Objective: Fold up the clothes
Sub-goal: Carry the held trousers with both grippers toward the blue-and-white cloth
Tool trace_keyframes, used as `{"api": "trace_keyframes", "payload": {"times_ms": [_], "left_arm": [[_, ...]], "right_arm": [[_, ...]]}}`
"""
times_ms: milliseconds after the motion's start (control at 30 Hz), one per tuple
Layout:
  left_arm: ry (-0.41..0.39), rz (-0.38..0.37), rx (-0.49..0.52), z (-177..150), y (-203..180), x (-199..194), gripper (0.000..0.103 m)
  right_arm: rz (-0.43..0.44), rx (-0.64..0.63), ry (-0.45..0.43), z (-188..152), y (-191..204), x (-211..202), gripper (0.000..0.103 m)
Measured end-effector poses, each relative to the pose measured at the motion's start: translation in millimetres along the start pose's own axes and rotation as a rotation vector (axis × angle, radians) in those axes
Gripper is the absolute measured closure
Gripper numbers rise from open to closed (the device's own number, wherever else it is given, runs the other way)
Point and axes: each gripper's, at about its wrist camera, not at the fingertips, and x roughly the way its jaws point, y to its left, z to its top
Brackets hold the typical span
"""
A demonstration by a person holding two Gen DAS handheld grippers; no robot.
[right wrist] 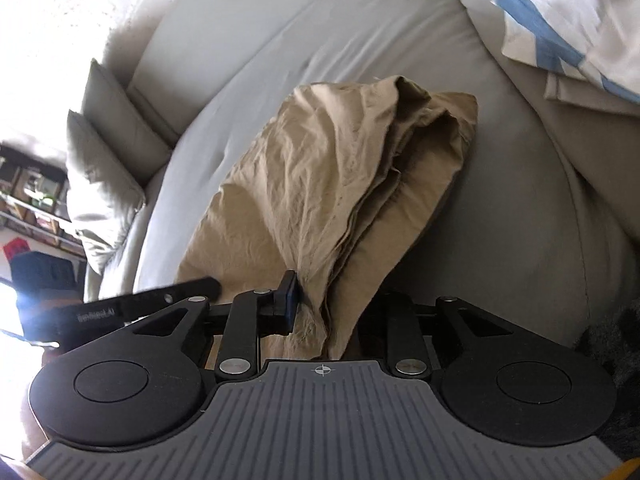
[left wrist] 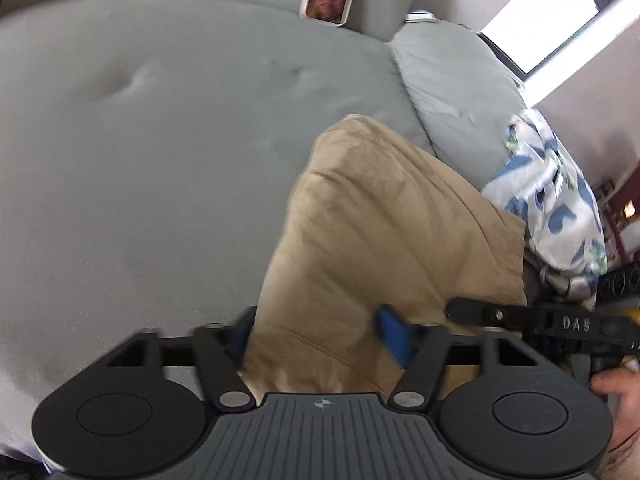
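Tan cloth [left wrist: 384,240] fills the gap of my left tool [left wrist: 320,340], whose blue pads stand spread at either side of it; whether they press it I cannot tell. My right tool [right wrist: 332,312] has the same garment bunched between its fingers, grip unclear. That folded tan garment lies on the grey bed [left wrist: 160,140]. Beyond the garment sit a grey pillow [left wrist: 452,92], a blue-and-white patterned cloth [left wrist: 548,200] and a bright window [left wrist: 552,20].
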Motion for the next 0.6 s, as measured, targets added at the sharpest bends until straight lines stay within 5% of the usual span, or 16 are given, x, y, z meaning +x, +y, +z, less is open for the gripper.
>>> {"api": "trace_keyframes", "payload": {"times_ms": [200, 300, 467, 600], "left_arm": [[-0.163, 0.197, 0.229, -36.1, -61.7, -25.3, 0.076], [-0.253, 0.218, 0.259, -46.8, -84.4, -47.6, 0.076], [-0.348, 0.098, 0.248, -35.5, -118.8, -84.0, 0.076], [-0.330, -0.112, 0.176, -12.2, -144.2, -88.7, 0.076]], "right_arm": [[-0.111, -0.112, -0.076, -13.1, 28.0, 1.2, 0.083], [-0.138, -0.183, -0.144, -21.2, 48.5, -15.6, 0.089], [-0.103, -0.181, -0.283, -20.7, 63.7, -85.5, 0.089], [-0.118, -0.146, -0.405, -15.4, 71.4, -161.7, 0.089]]}}
